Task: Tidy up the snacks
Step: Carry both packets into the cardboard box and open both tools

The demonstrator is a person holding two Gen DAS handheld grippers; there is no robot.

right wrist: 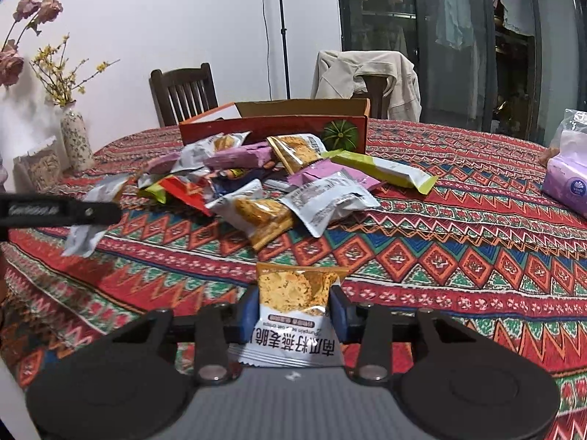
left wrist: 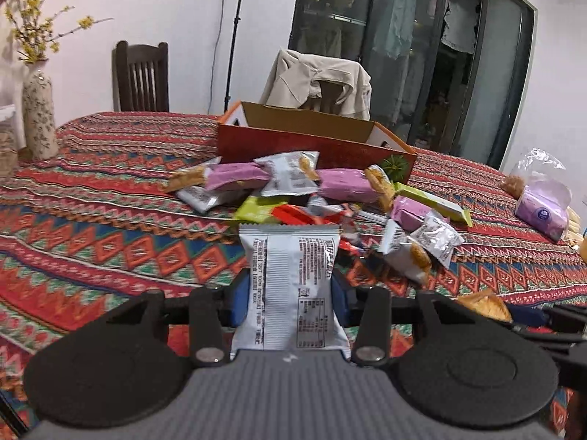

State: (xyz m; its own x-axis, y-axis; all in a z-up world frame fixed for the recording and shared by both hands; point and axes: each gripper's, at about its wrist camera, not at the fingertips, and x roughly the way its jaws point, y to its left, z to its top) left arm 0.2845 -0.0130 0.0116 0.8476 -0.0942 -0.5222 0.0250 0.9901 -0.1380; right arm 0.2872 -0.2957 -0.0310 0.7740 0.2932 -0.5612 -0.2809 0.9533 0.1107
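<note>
A: Left wrist view first — nearest the lens, the left gripper [left wrist: 290, 293] is clamped on a white snack packet [left wrist: 290, 286], its printed back up, blue pads pressing both sides.

B: And beyond it?

A: A pile of snacks [left wrist: 312, 190] at twelve o'clock on the patterned worktop [left wrist: 91, 220] — purple, white, green and red wrappers overlapping. Just behind the pile stands an open red cardboard box [left wrist: 312, 143]. A floral vase [left wrist: 38, 110] sits at ten o'clock, a purple tissue pack [left wrist: 541, 212] at three.

B: The right wrist view?

A: Closest in, the right gripper [right wrist: 295, 310] is shut on a cracker packet [right wrist: 295, 311], picture side up, lettering upside down. The snack heap [right wrist: 256, 187] lies at twelve, touching the box's [right wrist: 271, 128] front wall. At nine o'clock the other gripper's black finger [right wrist: 62, 211] holds the white packet [right wrist: 82, 236] above the cloth.
</note>
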